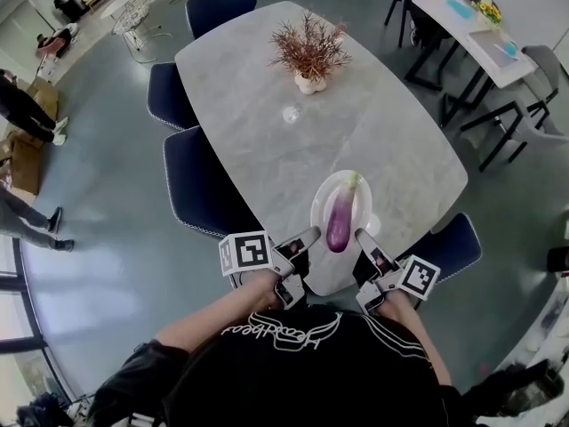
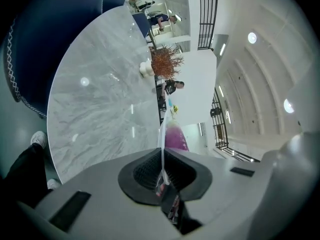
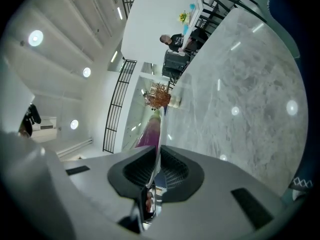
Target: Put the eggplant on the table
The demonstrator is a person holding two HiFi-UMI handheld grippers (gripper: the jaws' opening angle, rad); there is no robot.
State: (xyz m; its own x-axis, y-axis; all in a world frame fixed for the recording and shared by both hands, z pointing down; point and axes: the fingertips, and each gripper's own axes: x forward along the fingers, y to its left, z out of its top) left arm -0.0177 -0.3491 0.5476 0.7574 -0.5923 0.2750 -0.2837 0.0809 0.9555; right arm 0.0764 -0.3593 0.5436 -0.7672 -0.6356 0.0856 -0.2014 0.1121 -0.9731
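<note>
Lying lengthwise on the white plate (image 1: 320, 205), the eggplant (image 1: 340, 221) pointed its paler stem end away from the person, so its long axis ran between the two tongs. The left tongs (image 1: 309, 236) were pressed together on the plate's near-left rim, and the right tongs (image 1: 364, 237) pinched its near-right rim. Each gripper view showed the thin white edge caught between the pads. Both tongs sat about equally near the eggplant, just beside its rounded end. The plate lay over the near end of the tabletop (image 1: 249, 123); whether it rested there could not be told. Beyond the plate, well apart from it, stood a glass (image 1: 292, 114) and a vase of dried twigs (image 1: 309, 56). A navy chair (image 1: 200, 185) stood left of the plate. Nothing seemed to stand in the way.
</note>
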